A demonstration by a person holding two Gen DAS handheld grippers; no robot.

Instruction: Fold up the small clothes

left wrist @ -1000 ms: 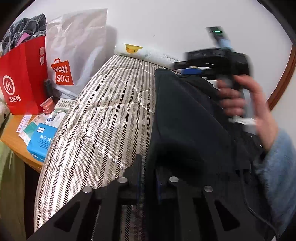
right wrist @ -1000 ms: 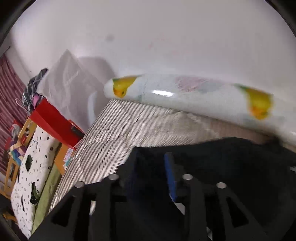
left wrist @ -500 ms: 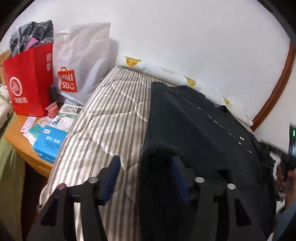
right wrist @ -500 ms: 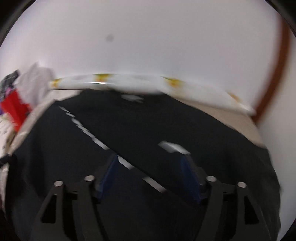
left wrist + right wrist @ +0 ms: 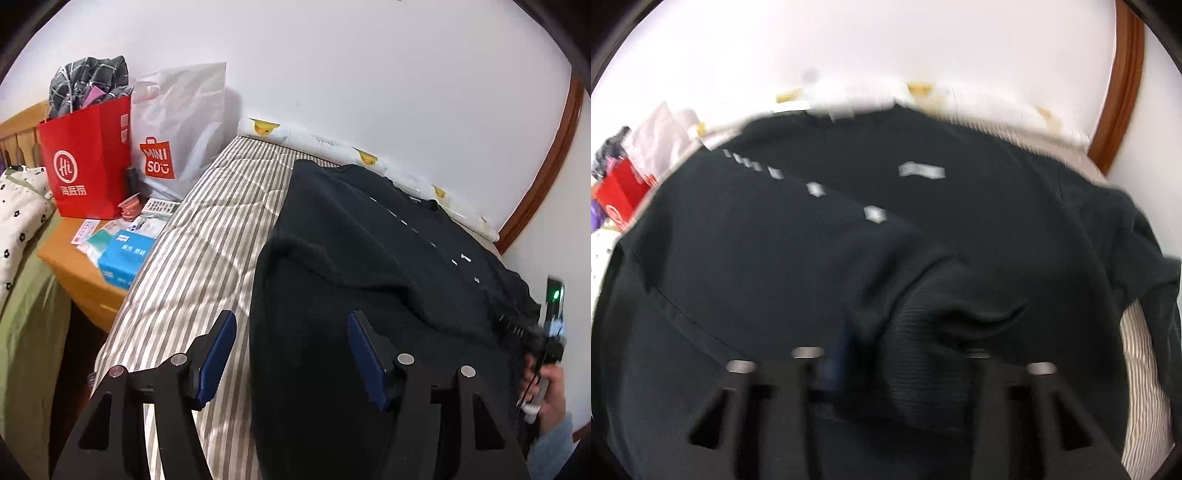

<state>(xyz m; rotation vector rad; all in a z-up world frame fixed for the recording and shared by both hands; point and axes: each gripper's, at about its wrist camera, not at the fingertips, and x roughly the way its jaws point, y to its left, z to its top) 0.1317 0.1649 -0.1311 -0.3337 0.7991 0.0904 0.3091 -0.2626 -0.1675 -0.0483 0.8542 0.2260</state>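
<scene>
A black shirt with small white marks lies spread on the striped mattress, its left part folded over. My left gripper hangs open above the shirt's near left edge, and its blue pads are clear of the cloth. At the far right a hand holds my right gripper at the shirt's right side. The right wrist view is blurred: there my right gripper has its jaws closing on a puckered fold of the black shirt, and the cloth covers one finger.
Left of the bed a wooden bedside table carries a red paper bag, a white shopping bag, a blue tissue box and small items. A rolled duck-print mat lines the wall. Wooden trim curves at right.
My left gripper let go of the shirt, opened and drew back upward. My right gripper swung from the shirt's left end to its right side, opened, then closed on a fold.
</scene>
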